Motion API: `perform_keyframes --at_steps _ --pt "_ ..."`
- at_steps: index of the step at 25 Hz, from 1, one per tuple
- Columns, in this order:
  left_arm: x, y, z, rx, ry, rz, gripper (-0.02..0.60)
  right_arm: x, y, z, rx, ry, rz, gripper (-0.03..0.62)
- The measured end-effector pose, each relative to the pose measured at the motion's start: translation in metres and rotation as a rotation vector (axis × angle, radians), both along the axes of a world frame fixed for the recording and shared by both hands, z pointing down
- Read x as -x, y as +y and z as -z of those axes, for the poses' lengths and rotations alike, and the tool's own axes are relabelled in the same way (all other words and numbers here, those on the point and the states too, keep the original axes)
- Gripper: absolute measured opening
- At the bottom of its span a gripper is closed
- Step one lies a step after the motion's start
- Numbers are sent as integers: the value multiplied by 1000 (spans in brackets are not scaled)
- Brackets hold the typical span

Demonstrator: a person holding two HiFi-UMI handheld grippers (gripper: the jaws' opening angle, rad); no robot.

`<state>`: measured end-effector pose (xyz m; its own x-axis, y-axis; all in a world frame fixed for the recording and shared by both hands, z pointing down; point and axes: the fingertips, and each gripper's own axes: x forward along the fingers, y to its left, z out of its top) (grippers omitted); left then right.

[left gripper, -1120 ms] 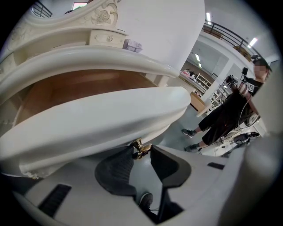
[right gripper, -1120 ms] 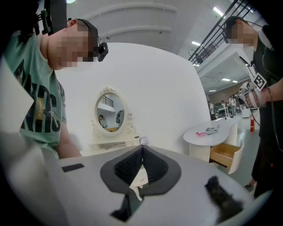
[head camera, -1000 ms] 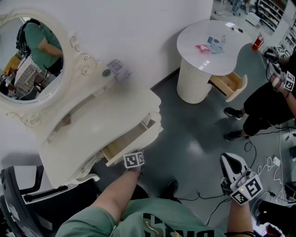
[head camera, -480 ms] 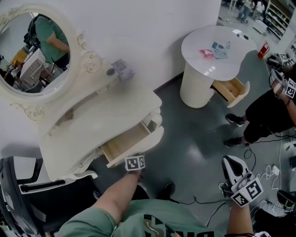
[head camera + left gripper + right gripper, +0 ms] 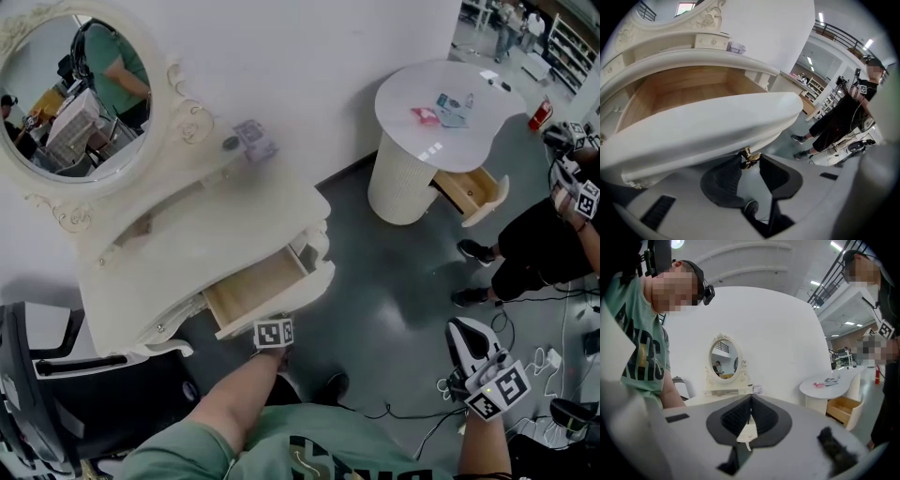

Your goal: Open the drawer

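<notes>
Already the drawer (image 5: 255,292), at seven o'clock under the table (image 5: 187,244), stands half out. Left tongs (image 5: 750,162) pinch its small brass knob (image 5: 749,156), likely slippery, the only handhold; right tongs (image 5: 750,409) closed, empty.

Drawer (image 5: 255,292): cream-white curved front, pale wood box behind it. It stands partway out of the white dressing table (image 5: 216,220), just under the tabletop, interior exposed. A small brass knob (image 5: 749,158) sits at the front's lower edge.
</notes>
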<state>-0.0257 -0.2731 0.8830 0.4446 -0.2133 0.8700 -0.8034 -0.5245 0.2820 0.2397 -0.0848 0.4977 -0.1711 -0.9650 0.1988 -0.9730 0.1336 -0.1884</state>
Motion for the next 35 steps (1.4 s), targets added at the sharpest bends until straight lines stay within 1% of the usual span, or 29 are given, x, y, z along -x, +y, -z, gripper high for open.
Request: perform_keyframes --at_steps 8,28,35 --pt "-1 13 0 14 3 -7 127 -2 0 7 -13 9 15 11" --pt "-3 50 1 25 7 -5 126 -5 32 10 -13 11 12 11" --pt "-5 65 2 33 20 -5 124 -2 33 6 -13 2 35 11"
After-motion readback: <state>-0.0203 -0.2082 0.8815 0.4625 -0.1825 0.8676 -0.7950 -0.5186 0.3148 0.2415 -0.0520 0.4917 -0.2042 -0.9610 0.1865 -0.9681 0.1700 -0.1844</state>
